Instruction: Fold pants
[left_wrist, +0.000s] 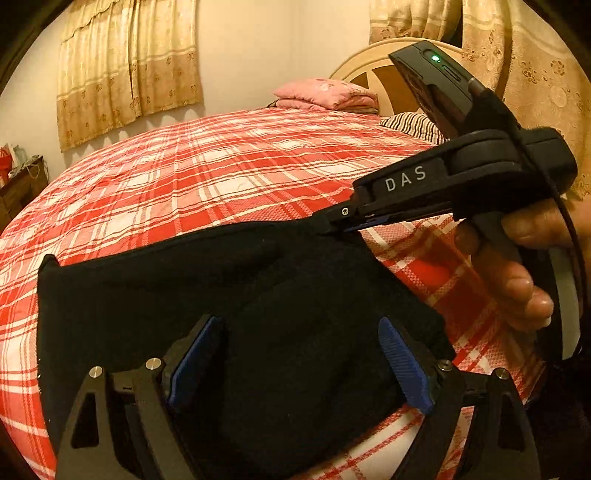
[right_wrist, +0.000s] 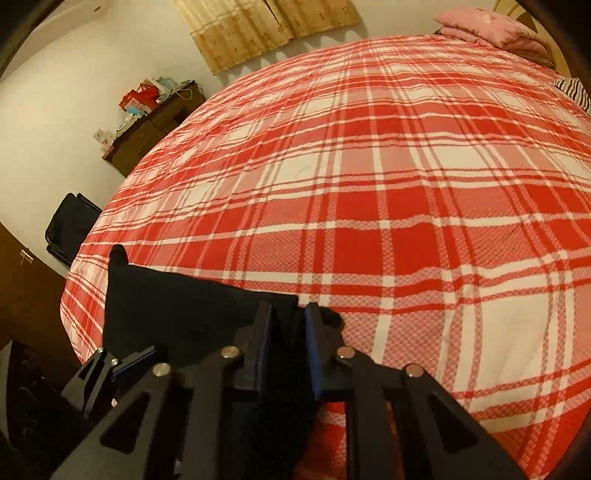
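While I work from here, these are my notes.
Pants: the black pants (left_wrist: 207, 295) lie bunched at the near edge of the bed (left_wrist: 207, 162), one corner lifted.
Right tongs: the right tongs (right_wrist: 286, 347) are pinched closed on a fold of cloth at the pants' upper right corner.
Left tongs: the left tongs (left_wrist: 299, 354) stand spread wide over the near part of the pants, gripping nothing.
Step, as I judge it: get a second hold, then fold.
Doing it well: I'd lower the left tongs onto a single edge, close firmly, keep both holds level and the cloth taut.
Risk: catching several layers at once.
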